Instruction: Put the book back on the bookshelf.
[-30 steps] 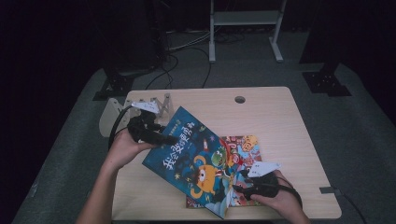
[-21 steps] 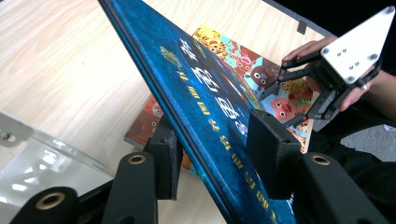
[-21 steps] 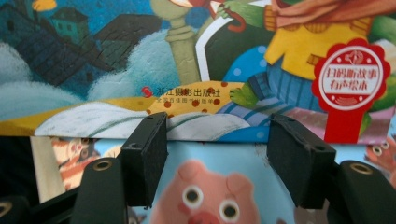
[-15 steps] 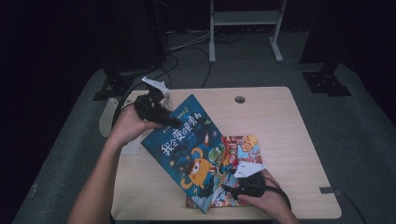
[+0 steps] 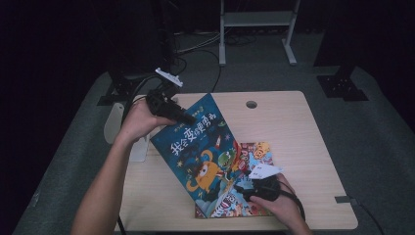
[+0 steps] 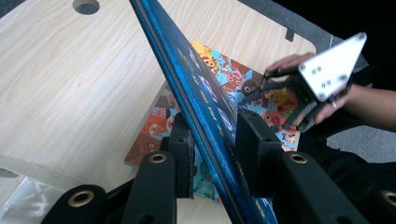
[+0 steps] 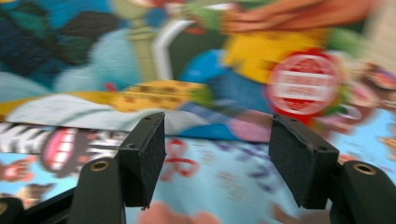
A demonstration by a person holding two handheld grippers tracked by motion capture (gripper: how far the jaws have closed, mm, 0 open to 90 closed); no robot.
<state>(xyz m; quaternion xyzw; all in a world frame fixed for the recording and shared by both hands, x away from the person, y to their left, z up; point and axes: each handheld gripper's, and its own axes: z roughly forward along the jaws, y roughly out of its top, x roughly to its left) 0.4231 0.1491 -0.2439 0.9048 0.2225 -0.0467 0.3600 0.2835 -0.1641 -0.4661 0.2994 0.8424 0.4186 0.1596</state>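
lifted higher, one blue book (image 5: 198, 147) tilts over one picture book (image 5: 244, 205).

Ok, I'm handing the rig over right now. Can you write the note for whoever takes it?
Left gripper: shut on the blue book at its upper edge, tilting it up off the table.
Right gripper: jaws open, low over the colourful book lying flat underneath.
Done: blue book partly raised, its lower end near the colourful book.
Left: probably lift the blue book clear and set it aside.
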